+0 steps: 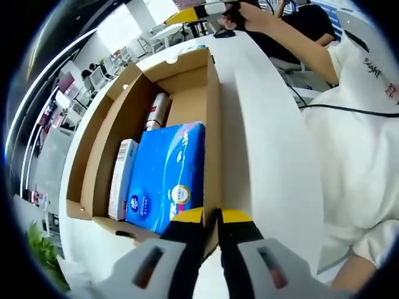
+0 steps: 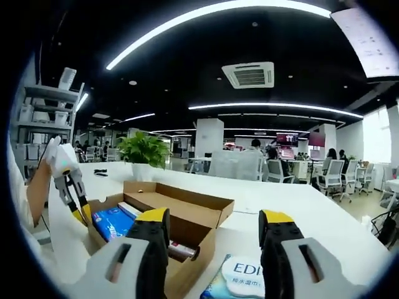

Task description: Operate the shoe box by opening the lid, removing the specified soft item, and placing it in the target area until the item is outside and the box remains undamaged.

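While left gripper apparently pinches shoe box wall, right gripper gapes empty, tissue pack half hidden.

Illumination is bright and even. Long curved ceiling strip lights supply it, burning to white glare against the dark ceiling. Windows in the left gripper view are blown out. The white table reflects strongly; shadows are soft, deepest inside the cardboard box. Fisheye bending is heavy at the edges. Close foreground parts are slightly soft.
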Demonstrator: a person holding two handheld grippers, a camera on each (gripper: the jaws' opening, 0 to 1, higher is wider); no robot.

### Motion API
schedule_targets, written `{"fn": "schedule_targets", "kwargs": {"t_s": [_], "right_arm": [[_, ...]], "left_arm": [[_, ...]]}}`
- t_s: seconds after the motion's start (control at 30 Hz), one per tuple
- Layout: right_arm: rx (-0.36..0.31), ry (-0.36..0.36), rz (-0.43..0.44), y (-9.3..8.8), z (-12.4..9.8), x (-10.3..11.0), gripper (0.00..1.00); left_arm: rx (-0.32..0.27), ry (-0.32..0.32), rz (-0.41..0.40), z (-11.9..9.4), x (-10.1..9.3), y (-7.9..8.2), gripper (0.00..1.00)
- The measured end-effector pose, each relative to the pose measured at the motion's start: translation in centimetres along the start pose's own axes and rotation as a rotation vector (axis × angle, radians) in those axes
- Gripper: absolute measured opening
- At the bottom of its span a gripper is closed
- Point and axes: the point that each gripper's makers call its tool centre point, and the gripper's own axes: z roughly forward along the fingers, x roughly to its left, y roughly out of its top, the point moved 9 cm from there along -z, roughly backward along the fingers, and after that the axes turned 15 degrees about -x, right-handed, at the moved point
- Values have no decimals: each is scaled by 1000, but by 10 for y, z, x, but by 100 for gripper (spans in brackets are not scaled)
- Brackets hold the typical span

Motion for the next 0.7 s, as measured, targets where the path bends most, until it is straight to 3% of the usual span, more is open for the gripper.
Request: {"fn": "schedule_targets", "kwargs": {"t_s": [0.27, 0.4, 0.5, 0.6, 0.7], "right_arm": [[-9, 83, -126, 9, 10, 20, 51], [0, 94, -140, 15, 10, 21, 50], [-11, 95, -143, 15, 9, 22, 36], [-8, 103, -104, 12, 15, 24, 43], [-22, 123, -157, 16, 17, 28, 35]], "left_arm": [[8, -2, -21, 0, 1, -1, 7], [10, 0, -43, 0, 3, -1, 7], [10, 5, -43, 0, 2, 0, 7], [-5, 7, -37, -1, 2, -1, 7], [-8, 1, -47, 0, 3, -1, 7]]}}
